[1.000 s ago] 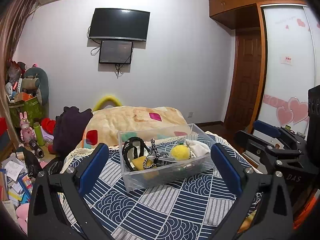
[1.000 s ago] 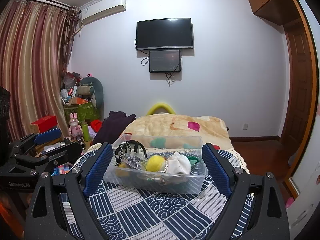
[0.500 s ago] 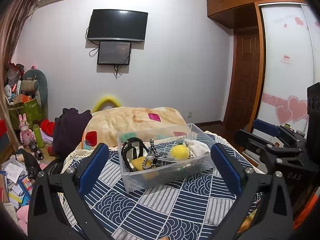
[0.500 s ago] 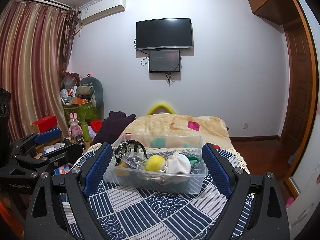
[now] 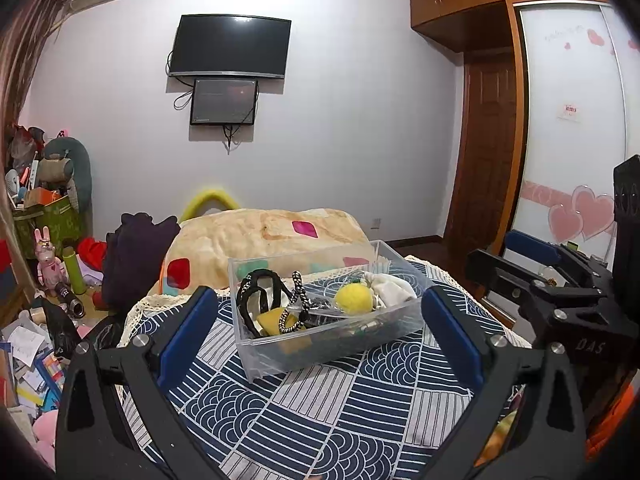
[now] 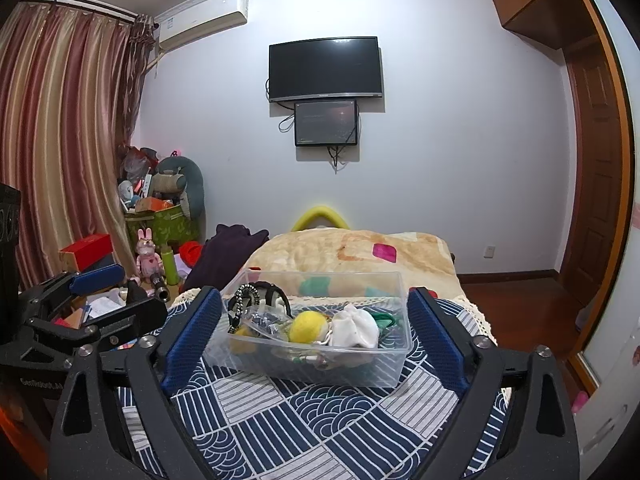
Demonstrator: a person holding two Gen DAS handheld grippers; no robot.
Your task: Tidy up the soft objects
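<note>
On the patterned blue bedspread (image 5: 320, 408) rests a clear plastic bin (image 5: 328, 340) holding a yellow ball (image 5: 354, 298), a white cloth pouch (image 6: 356, 330), black straps (image 5: 256, 292) and a braided cord (image 5: 298, 300). Left gripper (image 5: 316, 332): fingers spread wide, empty, the bin lying ahead and between them, untouched. Right gripper (image 6: 314, 328): likewise spread and empty, the bin framed between its blue pads (image 6: 436, 340). Beyond the bin, a beige blanket (image 6: 352, 252).
</note>
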